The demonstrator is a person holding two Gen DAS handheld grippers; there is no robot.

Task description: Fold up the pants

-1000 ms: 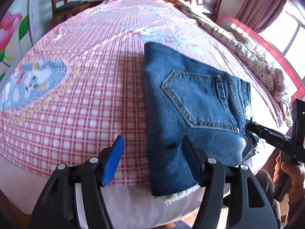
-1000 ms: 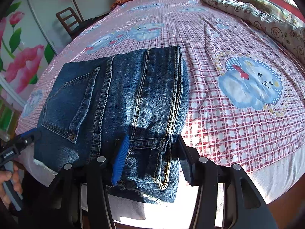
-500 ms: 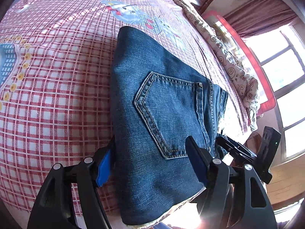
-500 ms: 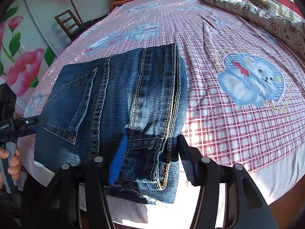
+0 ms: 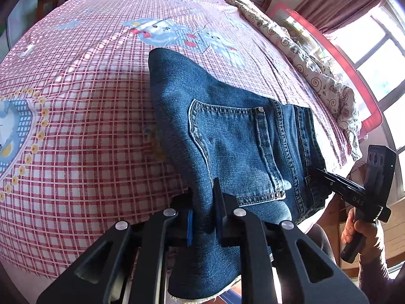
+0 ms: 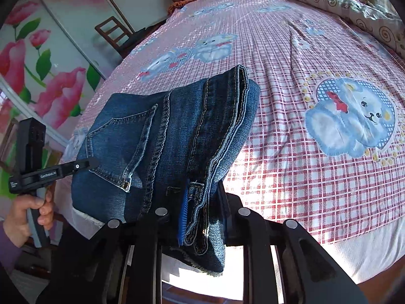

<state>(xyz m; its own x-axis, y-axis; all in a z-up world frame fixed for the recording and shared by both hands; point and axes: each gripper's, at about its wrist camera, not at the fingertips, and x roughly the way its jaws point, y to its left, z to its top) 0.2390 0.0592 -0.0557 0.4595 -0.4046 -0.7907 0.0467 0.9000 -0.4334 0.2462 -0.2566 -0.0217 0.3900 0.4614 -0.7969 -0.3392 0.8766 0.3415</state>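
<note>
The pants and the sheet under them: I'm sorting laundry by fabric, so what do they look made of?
The pants look like blue denim: heavy weave, pale double stitching, a metal rivet at the pocket, faded patches and a frayed hem. The sheet looks like thin woven cotton or a blend, matte, printed with red checks and cartoon animals; the fibre can't be told.

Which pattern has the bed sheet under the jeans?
Red-and-white check with blue bear prints on the bed sheet; clearest in the right wrist view.

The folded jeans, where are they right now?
The folded jeans lie at the near edge of the pink checked bedsheet, pinched at either end by the left gripper and right gripper.
</note>
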